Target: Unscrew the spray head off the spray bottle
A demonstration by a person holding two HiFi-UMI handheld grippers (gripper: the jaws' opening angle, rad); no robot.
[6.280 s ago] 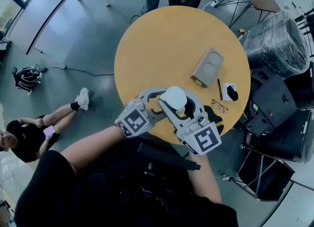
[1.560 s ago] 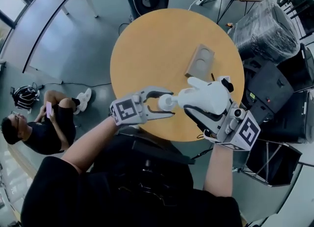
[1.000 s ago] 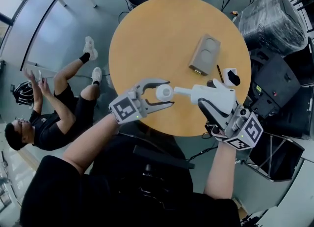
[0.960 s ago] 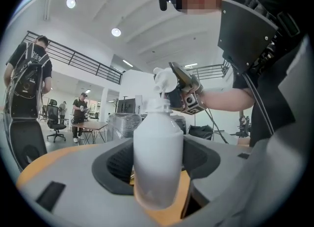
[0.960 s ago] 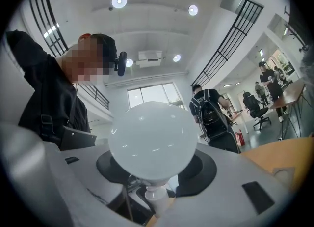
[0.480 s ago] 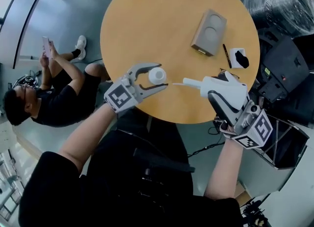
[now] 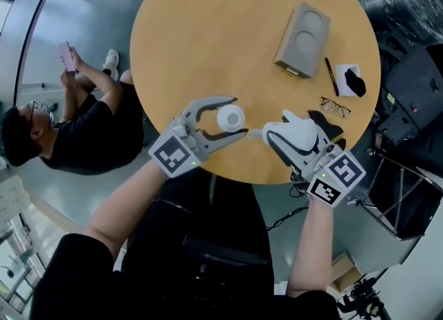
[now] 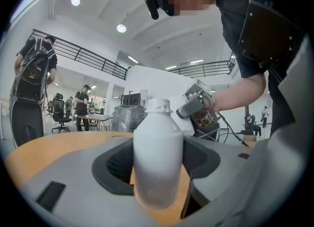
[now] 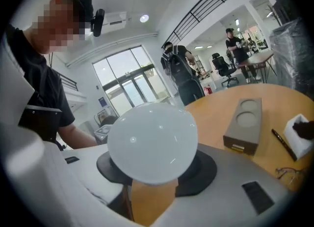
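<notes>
- Spray bottle (image 7: 229, 117), head view: it is white, seen from above, and sits over the near part of the round wooden desk (image 7: 228, 28), between the jaws of the left tool (image 7: 236, 116), which stand wide and close on its sides.
- Just to its right, the right tool (image 7: 282, 134) holds the white spray head (image 7: 299, 131), which is off the bottle. The thin tube of the spray head points toward the bottle, and a small gap lies between the two.
- Farther back on the desk lies a grey box (image 7: 303, 39). A pen (image 7: 331, 76), a white pad with a black thing on it (image 7: 351, 80) and a pair of glasses (image 7: 336, 108) lie by the right edge.
- A person (image 7: 76, 125) sits on the floor to the left of the desk.
- Left gripper view: the spray bottle (image 8: 158, 157) stands upright between the two jaws of the left tool (image 8: 158, 172), and the dark pads press on both of its sides.
- The threaded neck (image 8: 158, 105) is bare and open at the top. Whether the base touches the desk cannot be told.
- Behind the bottle, a hand carries the right tool (image 8: 196, 108).
- Right gripper view: the rounded white spray head (image 9: 152, 142) fills the space between the jaws of the right tool (image 9: 154, 172), which are set narrower and clamp it between their dark pads.
- Beyond it on the desk are the grey box (image 9: 244, 125), the pen (image 9: 283, 145) and the glasses (image 9: 289, 172).
</notes>
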